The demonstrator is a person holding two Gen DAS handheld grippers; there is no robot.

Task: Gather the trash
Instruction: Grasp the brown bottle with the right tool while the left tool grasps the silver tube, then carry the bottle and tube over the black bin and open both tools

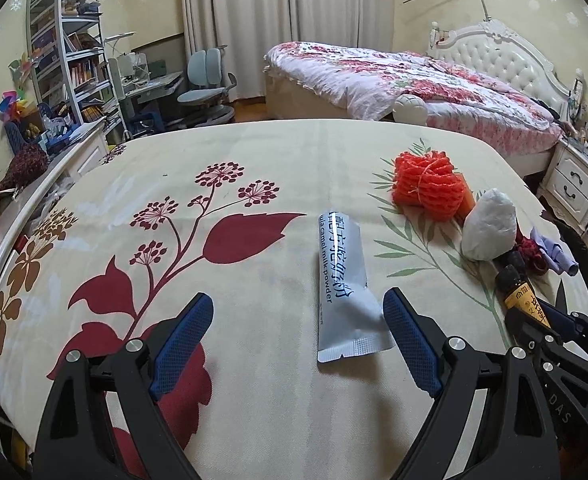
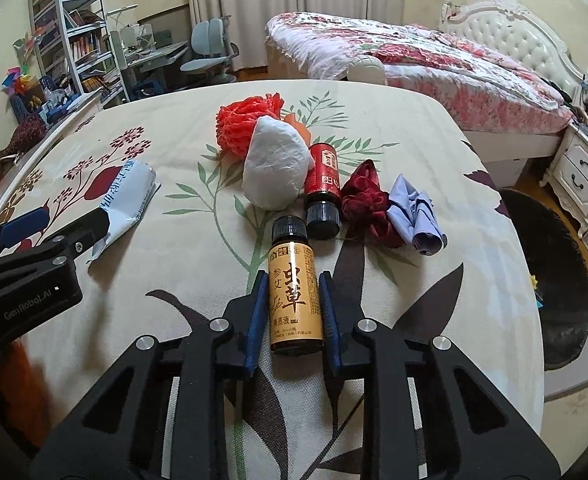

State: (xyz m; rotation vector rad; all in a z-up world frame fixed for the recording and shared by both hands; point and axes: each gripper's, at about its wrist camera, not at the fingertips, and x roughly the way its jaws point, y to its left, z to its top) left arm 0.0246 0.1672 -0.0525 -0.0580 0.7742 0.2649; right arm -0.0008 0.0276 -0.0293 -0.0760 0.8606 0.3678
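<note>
My right tool (image 2: 289, 316) is clenched on the yellow bottle (image 2: 292, 296): both blue pads sit against its sides, near the base. The bottle lies flat on the desk (image 2: 474, 280), long axis straight along my fingers, black cap (image 2: 289, 226) pointing away from me. So I judge the next move is a plain lift, with the cap end likely to sag if the grip is too low on the body.

My left tool (image 1: 298, 340) is released, jaws wide, and the sachet (image 1: 344, 284) lies just ahead. Its long axis runs away from me, roughly in line with the fingers, but it sits off-centre: its near end is right beside my right finger (image 1: 410, 340), with open cloth towards the other finger. I would shift that tool sideways before closing.

Further off lie the red bottle (image 2: 325, 176), the white wad (image 2: 275, 168), orange netting (image 2: 241, 120), red scrunchie (image 2: 368, 200) and lilac scrap (image 2: 416, 212), all nearer my right tool.
</note>
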